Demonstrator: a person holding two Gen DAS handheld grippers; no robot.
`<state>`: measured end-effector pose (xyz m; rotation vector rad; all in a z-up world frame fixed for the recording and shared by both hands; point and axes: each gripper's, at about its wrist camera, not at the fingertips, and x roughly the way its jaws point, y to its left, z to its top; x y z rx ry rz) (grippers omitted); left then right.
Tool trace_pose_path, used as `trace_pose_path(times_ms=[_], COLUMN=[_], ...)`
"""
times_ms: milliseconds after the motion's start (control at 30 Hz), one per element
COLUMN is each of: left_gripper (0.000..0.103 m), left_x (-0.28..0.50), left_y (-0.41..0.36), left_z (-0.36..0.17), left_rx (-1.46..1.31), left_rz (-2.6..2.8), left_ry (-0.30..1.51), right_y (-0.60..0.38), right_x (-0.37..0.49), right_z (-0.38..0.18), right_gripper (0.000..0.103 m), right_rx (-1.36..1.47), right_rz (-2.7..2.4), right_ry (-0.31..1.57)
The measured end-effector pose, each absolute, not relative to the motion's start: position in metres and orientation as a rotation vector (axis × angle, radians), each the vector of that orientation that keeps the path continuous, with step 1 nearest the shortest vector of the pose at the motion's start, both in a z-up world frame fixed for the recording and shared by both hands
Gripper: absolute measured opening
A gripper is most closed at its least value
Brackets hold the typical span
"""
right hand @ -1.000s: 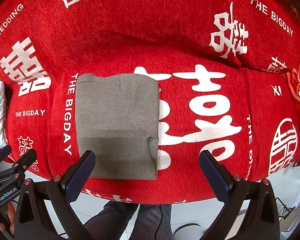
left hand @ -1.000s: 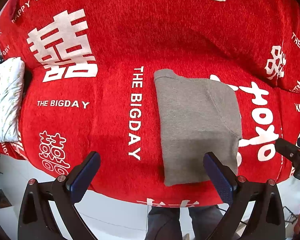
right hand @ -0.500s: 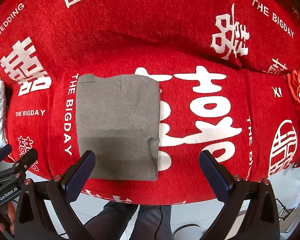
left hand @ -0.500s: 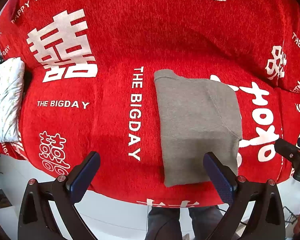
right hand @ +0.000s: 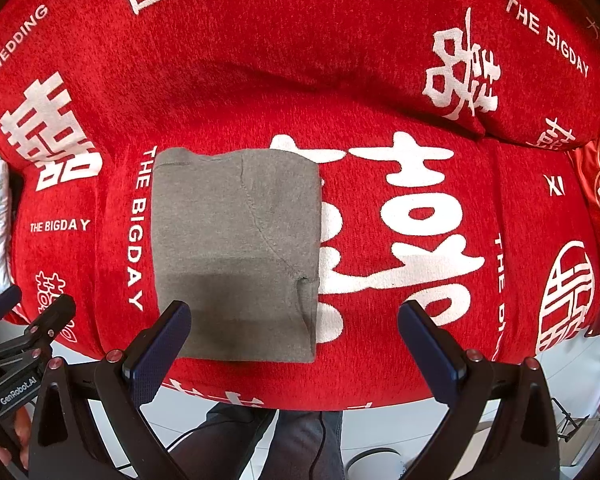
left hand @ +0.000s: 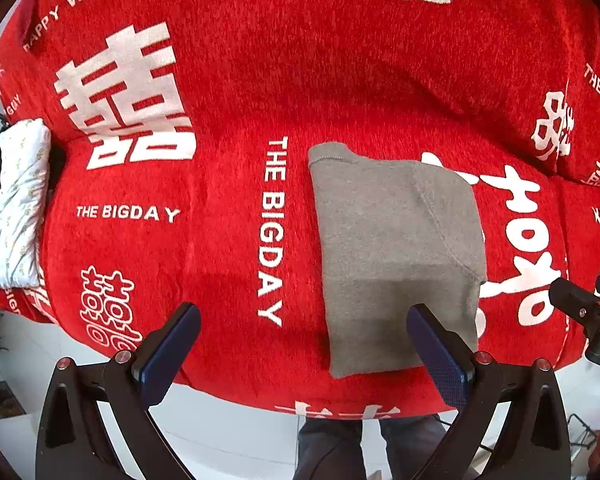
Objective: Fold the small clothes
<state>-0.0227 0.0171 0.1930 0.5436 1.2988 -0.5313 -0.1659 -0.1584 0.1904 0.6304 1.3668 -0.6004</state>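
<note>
Neatly squared off, the grey garment [left hand: 396, 256] lies folded into a rough rectangle on the front part of the seat, a soft fleecy knit with a stitched curved seam running down its upper layer and a ribbed hem showing at its far left corner; in the right wrist view the same grey garment [right hand: 236, 252] sits left of centre, its near edge close to the seat's front rim. Under it is a red cover [left hand: 228, 240], a nubbly chenille-like fabric printed with white double-happiness characters and the words "THE BIGDAY", draped over a rounded cushion and rising into a backrest behind. The left gripper [left hand: 304, 352] hovers above the front edge, its jaws spread wide, holding nothing; the dark blue textured pads [left hand: 440, 356] sit on black angular plastic arms, and the right pad overlaps the garment's near edge in the view, though contact cannot be told. The right gripper [right hand: 294, 348] likewise has its jaws wide apart and empty, its left pad in front of the garment's near left corner. At the far left end of the seat rests a white quilted item [left hand: 12, 204] with a small pale pattern. Below the cushion, a pale tiled floor [right hand: 380, 428] and the person's dark trouser legs [right hand: 296, 444] show between the gripper arms.
</note>
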Motion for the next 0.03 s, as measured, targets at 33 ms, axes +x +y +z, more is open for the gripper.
trace_pose_path(times_ms=[33], left_gripper=[0.103], left_x=[-0.0231], left_y=[0.0167], left_z=[0.1935], left_rx=[0.546], left_rz=[-0.537], left_ry=[1.293], right_y=[-0.1582], right_x=[-0.1661], right_z=[0.1904], right_gripper=[0.103], right_rx=[0.632], right_rz=[-0.601], right_ry=[1.366])
